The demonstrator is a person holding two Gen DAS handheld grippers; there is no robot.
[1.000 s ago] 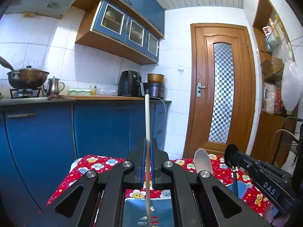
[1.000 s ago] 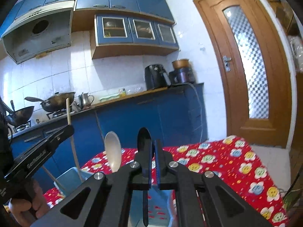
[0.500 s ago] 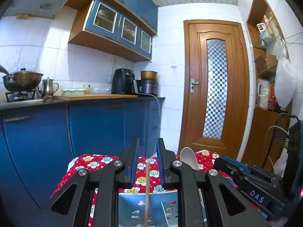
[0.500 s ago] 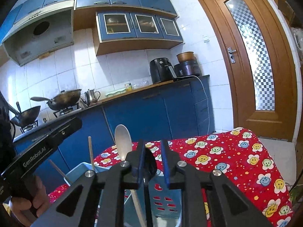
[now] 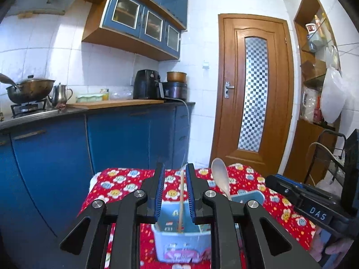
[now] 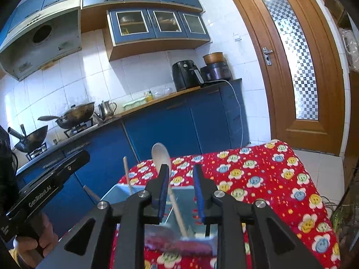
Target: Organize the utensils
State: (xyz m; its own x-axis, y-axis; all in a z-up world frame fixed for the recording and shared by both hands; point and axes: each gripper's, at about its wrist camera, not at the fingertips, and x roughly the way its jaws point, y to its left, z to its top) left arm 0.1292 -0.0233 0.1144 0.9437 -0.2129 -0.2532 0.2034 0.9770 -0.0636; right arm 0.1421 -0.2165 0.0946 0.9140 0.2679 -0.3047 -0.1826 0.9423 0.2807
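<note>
One chopstick (image 5: 181, 204) and one white spoon (image 6: 167, 174) stand near-upright, bowl up, in the blue holder (image 5: 179, 244); left gripper (image 5: 172, 192) and right gripper (image 6: 180, 192) jaws just opened narrowly, gripping nothing.

I see a black air fryer (image 5: 147, 84) beside a rice cooker (image 5: 176, 86) on the counter, a steel kettle (image 6: 107, 108) near two woks, and a wooden door (image 5: 251, 94).

Black angular left gripper (image 5: 172, 188) and right gripper (image 6: 180, 191), blue ribbed pads (image 5: 159, 192), silver round screws (image 5: 140, 193), white lettering along each body.
</note>
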